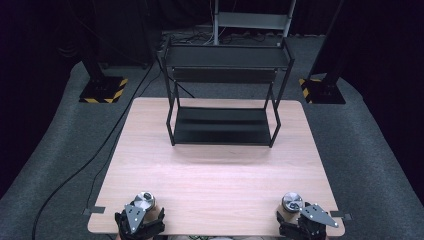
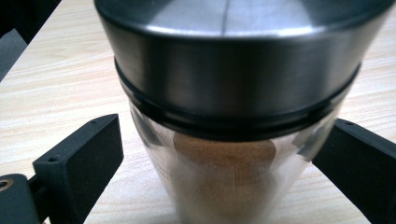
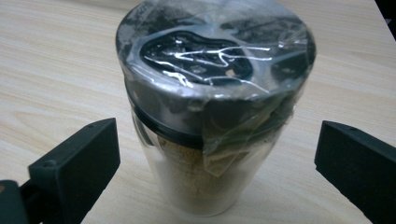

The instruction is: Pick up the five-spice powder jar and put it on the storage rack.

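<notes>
Two spice jars stand on the pale wooden table (image 1: 215,175), one in front of each claw. The left jar (image 2: 229,154) sits between the left claw's (image 2: 219,168) jaws, filling the span between them. It is clear glass with brown powder in its lower part, topped by a broad brushed-metal cap above a black ring. Its right side lies against or very close to the right jaw; a small gap shows at the left jaw, so the left claw is released and not pressing on it.

The right jar (image 3: 212,116) stands midway between the right claw's (image 3: 215,163) jaws, with bare table showing on both sides, so the right claw is released as well. This jar is also clear glass holding tan powder, its dark shaker cap wrapped in crinkled clear film that hangs down over the shoulder.

Both jars are upright, long axis vertical, caps pointing up.

Well beyond both claws, at the table's far side, stands a black two-tier shelf rack (image 1: 225,95).
</notes>
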{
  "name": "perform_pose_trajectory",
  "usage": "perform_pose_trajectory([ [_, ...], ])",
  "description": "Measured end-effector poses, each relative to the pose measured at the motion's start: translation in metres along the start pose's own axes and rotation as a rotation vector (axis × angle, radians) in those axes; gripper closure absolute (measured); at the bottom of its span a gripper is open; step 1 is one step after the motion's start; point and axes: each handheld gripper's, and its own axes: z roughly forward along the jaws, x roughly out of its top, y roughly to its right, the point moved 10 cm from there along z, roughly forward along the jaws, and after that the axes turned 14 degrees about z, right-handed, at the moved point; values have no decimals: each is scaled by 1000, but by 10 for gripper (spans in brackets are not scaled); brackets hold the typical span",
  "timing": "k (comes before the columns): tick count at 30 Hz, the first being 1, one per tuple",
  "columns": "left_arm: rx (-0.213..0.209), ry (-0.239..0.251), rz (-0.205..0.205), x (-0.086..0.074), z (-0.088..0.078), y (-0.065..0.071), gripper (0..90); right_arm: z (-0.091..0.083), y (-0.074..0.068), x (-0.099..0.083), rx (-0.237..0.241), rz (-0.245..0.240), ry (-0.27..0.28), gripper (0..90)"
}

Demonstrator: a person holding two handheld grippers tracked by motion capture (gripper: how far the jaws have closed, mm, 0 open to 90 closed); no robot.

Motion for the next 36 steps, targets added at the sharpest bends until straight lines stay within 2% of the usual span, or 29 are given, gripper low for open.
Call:
perform_pose_trajectory([
  [4, -2, 5, -9, -1, 1, 0, 22, 2, -3, 0, -1, -8, -4, 0],
  [8, -1, 29, 1, -3, 0, 2, 130, 1, -3, 0, -3, -12, -2, 0],
  [9, -2, 31, 0, -3, 0, 2, 188, 1, -3, 1, -4, -12, -2, 0],
  [13, 13, 43, -15, -5, 0, 4, 295, 1, -2, 1, -4, -11, -1, 0],
  [18, 4, 57, -29, -7, 1, 3, 308, 2, -1, 0, -6, -9, -3, 0],
  [27, -4, 54, -24, -3, 3, 4, 314, 2, -2, 1, -9, -11, 0, 0],
  [36, -32, 56, -17, 9, 9, 6, 315, 4, -3, 1, -17, -13, 0, 0],
])
